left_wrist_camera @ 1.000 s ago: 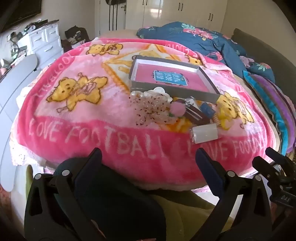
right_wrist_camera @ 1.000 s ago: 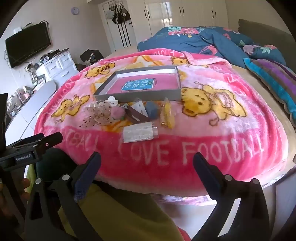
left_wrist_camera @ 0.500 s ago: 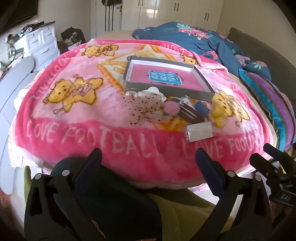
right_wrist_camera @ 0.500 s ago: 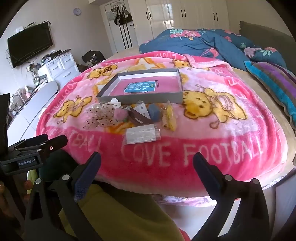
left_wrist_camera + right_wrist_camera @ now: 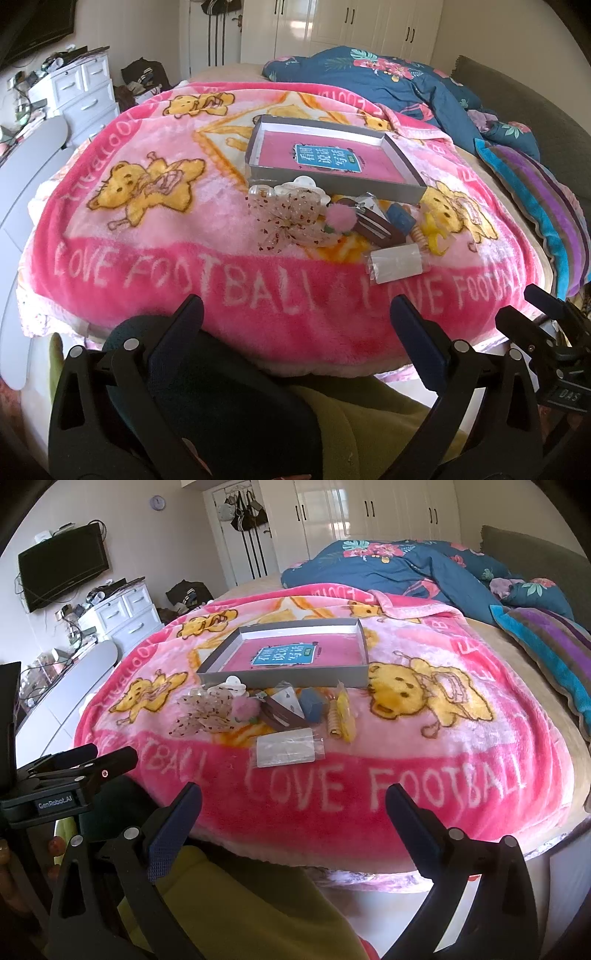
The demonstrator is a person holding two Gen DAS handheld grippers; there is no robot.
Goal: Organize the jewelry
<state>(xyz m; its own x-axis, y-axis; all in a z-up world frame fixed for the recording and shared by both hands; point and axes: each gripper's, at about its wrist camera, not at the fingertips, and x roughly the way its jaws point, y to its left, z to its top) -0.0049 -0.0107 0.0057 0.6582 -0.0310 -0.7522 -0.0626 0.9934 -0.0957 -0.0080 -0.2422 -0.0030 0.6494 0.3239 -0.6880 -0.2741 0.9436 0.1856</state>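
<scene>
A shallow grey box (image 5: 334, 184) (image 5: 284, 674) with a pink floor and a blue label lies open on the pink blanket. In front of it lies a cluster of accessories: a dotted sheer bow (image 5: 286, 218) (image 5: 207, 712), a pink pompom (image 5: 341, 219) (image 5: 244, 708), a brown clip (image 5: 378, 229) (image 5: 282, 714), a blue piece (image 5: 400, 218) (image 5: 313, 703), a yellow clip (image 5: 434, 236) (image 5: 343, 712) and a clear packet (image 5: 395, 264) (image 5: 286, 747). My left gripper (image 5: 295, 319) and right gripper (image 5: 293, 805) are both open and empty, held off the near edge of the bed.
The pink "LOVE FOOTBALL" blanket (image 5: 147, 229) (image 5: 461, 716) covers the bed. A blue floral duvet (image 5: 388, 81) and a striped pillow (image 5: 550, 646) lie at the back right. White drawers (image 5: 85, 92) stand to the left. My lap in yellow-green cloth (image 5: 258, 904) is below the grippers.
Both grippers have drawn slightly back and shifted, so the bed sits a little lower and farther in view. Nothing on the blanket has moved.
</scene>
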